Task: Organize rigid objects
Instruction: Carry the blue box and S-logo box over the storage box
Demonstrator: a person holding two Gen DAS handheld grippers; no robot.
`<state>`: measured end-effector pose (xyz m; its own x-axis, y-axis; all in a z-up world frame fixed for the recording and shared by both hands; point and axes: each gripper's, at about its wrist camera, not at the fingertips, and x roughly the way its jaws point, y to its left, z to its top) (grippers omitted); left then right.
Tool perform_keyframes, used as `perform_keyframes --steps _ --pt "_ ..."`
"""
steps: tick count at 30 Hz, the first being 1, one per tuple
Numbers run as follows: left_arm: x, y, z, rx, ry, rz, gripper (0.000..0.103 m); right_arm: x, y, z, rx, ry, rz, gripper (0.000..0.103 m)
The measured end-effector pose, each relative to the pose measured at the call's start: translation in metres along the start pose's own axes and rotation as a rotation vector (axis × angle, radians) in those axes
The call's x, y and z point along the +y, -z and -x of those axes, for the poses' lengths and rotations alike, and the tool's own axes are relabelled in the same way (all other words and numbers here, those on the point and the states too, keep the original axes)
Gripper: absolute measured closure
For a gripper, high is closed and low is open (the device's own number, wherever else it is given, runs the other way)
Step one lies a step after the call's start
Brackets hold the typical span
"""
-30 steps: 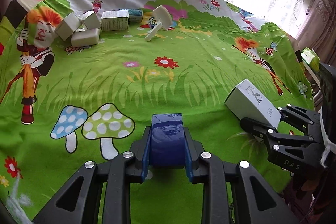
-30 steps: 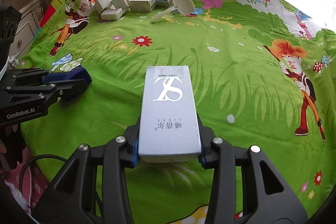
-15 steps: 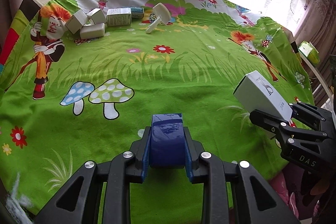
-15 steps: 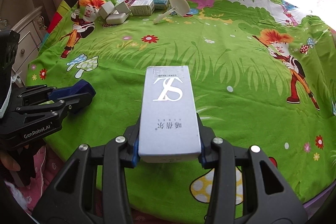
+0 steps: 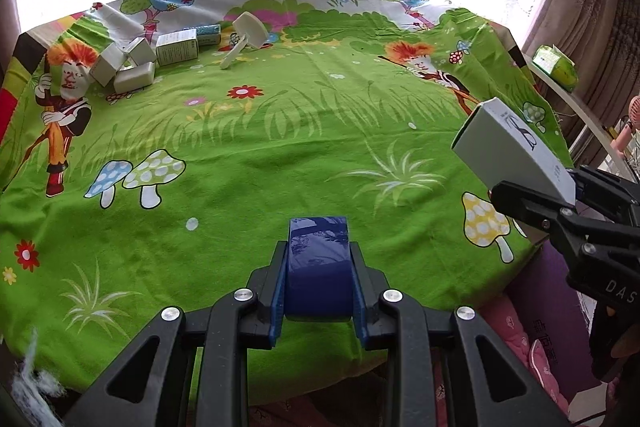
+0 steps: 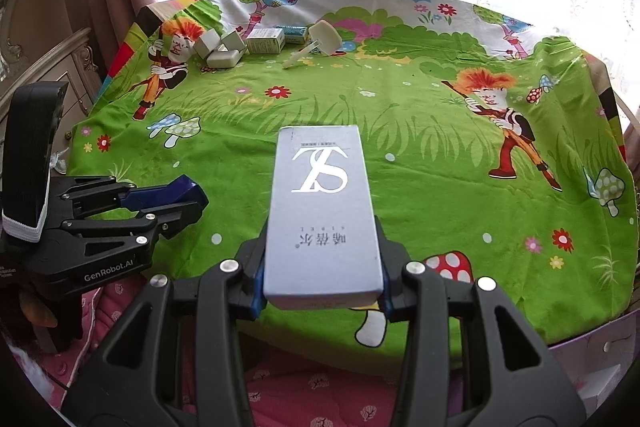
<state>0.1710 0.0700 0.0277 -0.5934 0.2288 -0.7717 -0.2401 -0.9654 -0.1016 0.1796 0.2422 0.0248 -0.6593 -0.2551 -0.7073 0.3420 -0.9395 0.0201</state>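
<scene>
The left tongs (image 5: pixel 318 259) are pinching a glossy dark blue box (image 5: pixel 318 251), which sits upright between the blue-lined pads and juts forward past the tips, above the near edge of the surface (image 5: pixel 280 155), a round top covered in a green cartoon cloth with mushrooms, flowers and orange-haired figures. The right tongs (image 6: pixel 322 259) are clamped on a long pale grey box (image 6: pixel 322 211) printed with a large white "SL" mark and a line of small characters; it lies lengthwise between the pads, its far end reaching out over the cloth well beyond the tips. In the left wrist view the right tongs show at the right edge, with the grey box tilted up and pointing toward the middle of the surface; in the right wrist view the left tongs show at the left edge, the blue box poking out of their tips. Far ahead of both tongs, at the opposite side of the surface near the window, lies a cluster of small white boxes (image 5: pixel 124 67), a printed carton (image 5: pixel 177 47), a teal box (image 5: pixel 208 34) behind it and a white mushroom-shaped object (image 5: pixel 246 35) lying on its side, close to the carton.
</scene>
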Motion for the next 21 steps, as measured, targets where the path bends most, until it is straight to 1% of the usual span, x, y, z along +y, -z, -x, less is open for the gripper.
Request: perform_keyframes --steps 4,11,16,21 --pt "-0.027 -0.002 0.006 0.002 0.022 -0.064 0.075 -0.017 0.015 0.021 -0.01 0.029 -0.031 0.058" --pt "-0.086 -0.004 0.016 0.001 0.07 -0.204 0.075 -0.047 0.04 0.057 -0.025 0.095 -0.067 0.058" --pt "-0.122 -0.004 0.019 0.009 0.099 -0.284 0.075 -0.073 0.055 0.079 -0.047 0.136 -0.12 0.058" --pt "-0.163 -0.002 0.024 0.01 0.13 -0.386 0.075 -0.101 0.07 0.1 -0.066 0.183 -0.172 0.058"
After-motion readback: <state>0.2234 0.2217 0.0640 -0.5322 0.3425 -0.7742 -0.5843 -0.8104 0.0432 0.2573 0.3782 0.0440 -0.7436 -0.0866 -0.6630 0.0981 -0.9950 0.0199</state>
